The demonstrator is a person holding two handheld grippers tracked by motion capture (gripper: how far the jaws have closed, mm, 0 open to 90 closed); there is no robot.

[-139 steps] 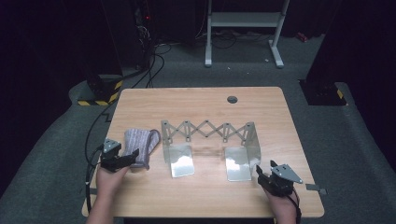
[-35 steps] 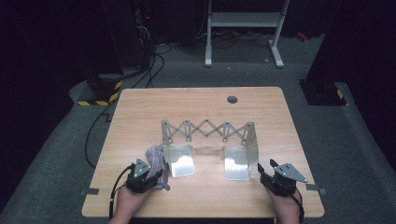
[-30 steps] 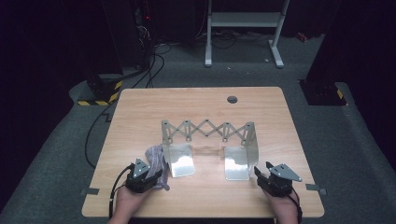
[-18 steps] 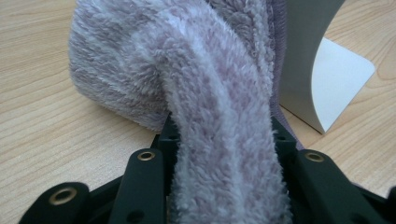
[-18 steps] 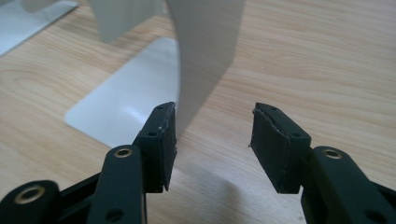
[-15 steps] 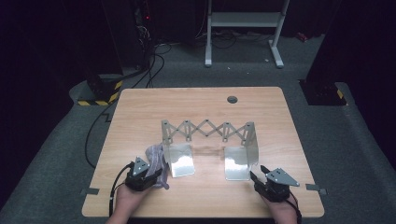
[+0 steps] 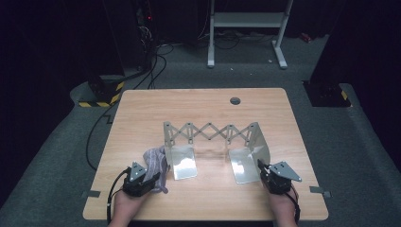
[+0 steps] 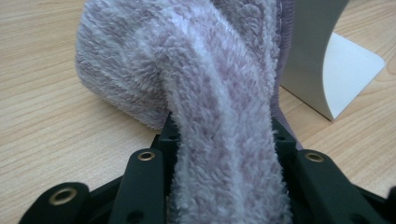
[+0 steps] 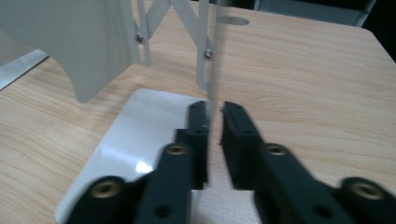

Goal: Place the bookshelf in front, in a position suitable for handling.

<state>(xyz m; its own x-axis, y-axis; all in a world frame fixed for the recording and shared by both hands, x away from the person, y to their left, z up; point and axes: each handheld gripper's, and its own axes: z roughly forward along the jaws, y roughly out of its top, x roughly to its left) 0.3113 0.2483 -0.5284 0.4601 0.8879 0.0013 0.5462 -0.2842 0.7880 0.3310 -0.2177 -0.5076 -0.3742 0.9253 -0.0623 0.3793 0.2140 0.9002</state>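
Dark floor and cables surround a pale wooden bench (image 7: 203,109) on which a metal expanding rack (image 7: 210,135) stands, its scissor lattice stretched between two upright end plates with flat feet. At the near left, the left hand-held gripper (image 7: 142,182) has its jaws partly apart and clamped on a fluffy lilac towel (image 8: 196,93), which bunches up just beside the rack's left foot (image 7: 183,163). At the near right, the right hand-held gripper (image 9: 214,116) has just been closing; its jaws now pinch the thin upright edge of the rack's right end plate (image 9: 211,60), above the right foot (image 9: 135,140).
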